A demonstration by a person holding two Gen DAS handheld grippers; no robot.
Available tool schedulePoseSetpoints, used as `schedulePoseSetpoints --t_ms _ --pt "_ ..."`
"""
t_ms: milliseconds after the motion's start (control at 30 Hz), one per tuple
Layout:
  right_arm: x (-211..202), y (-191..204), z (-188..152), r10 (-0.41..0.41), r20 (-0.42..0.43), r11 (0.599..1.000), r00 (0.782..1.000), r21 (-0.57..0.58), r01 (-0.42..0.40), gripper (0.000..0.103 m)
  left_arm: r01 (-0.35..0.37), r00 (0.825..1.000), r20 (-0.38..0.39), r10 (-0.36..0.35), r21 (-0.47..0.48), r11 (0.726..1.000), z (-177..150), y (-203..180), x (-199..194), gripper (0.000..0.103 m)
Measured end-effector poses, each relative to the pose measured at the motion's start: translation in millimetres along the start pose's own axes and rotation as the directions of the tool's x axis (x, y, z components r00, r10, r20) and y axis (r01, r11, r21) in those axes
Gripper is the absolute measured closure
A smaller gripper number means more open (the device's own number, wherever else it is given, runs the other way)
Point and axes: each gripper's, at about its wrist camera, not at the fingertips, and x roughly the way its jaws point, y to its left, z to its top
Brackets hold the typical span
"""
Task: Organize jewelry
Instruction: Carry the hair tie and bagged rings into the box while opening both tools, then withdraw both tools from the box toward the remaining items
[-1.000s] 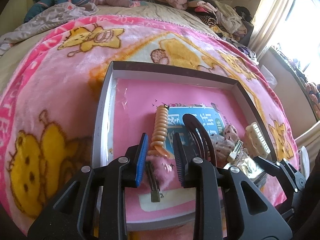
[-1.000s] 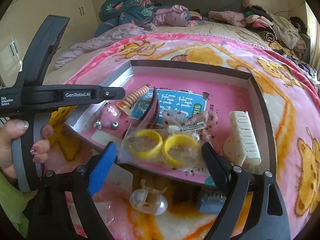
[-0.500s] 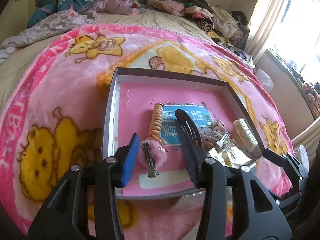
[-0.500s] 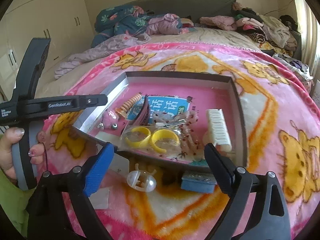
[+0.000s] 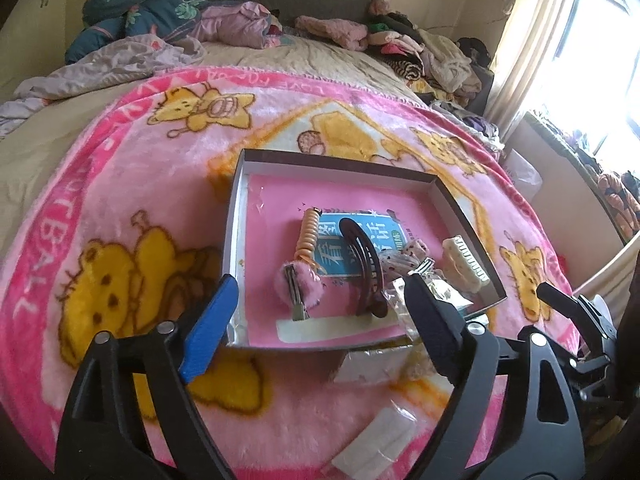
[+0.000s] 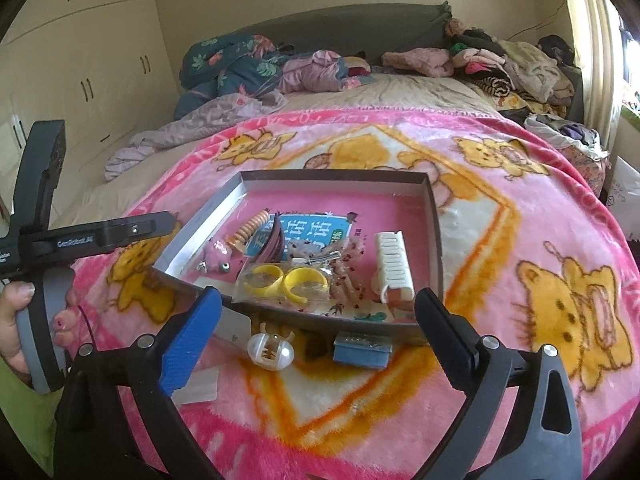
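1. A shallow grey cardboard box with a pink floor (image 5: 236, 216) is lying on the pink cartoon-print fleece blanket (image 5: 120, 184). It is holding a coiled orange hair tie (image 5: 309, 236), a fluffy pink hair clip (image 5: 298, 282), a dark brown curved hair clip (image 5: 362, 258), a clear bag of two yellow rings (image 6: 280, 280) and a cream plastic claw clip (image 6: 392, 266).
2. The left gripper (image 5: 320, 316) is hovering wide open over the box's near edge, the fluffy pink clip lying just beyond and between its fingers, untouched.
3. The right gripper (image 6: 318, 316) is also standing spread, empty, at the box's near edge, with a translucent white egg-shaped capsule (image 6: 270, 350) and a small blue box (image 6: 362, 348) lying on the blanket between its fingers.
4. Compared with a second ago, the left gripper's fingers are opening from nearly closed about the pink clip, and both grippers are pulling back from the box.
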Motion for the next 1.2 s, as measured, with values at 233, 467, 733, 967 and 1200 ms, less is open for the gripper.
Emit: schedulePoseSetpoints --t_ms 233,467,733,967,1200 --pt "-14 0 -3 -0.006 0.020 1.000 1.000 -0.002 0.006 0.006 -0.002 1.000 0.021 0.002 0.000 1.000 -8 -1 -17 0.024" --pt "-26 2 -9 -0.008 0.028 1.000 1.000 -0.008 0.008 0.006 -0.004 1.000 0.030 0.003 0.010 1.000 -18 -4 -30 0.024" --pt "-37 4 -20 -0.007 0.027 1.000 1.000 -0.017 0.008 0.006 -0.009 0.999 0.034 0.009 0.014 1.000 -30 -6 -41 0.020" --pt "-47 3 -33 -0.014 0.022 1.000 1.000 -0.026 0.015 0.006 -0.014 1.000 0.026 0.013 0.030 0.999 -43 -10 -46 0.020" --pt "-54 3 -42 -0.019 0.017 0.999 1.000 -0.034 0.019 0.006 -0.015 1.000 0.014 0.015 0.045 0.999 -57 -15 -49 0.019"
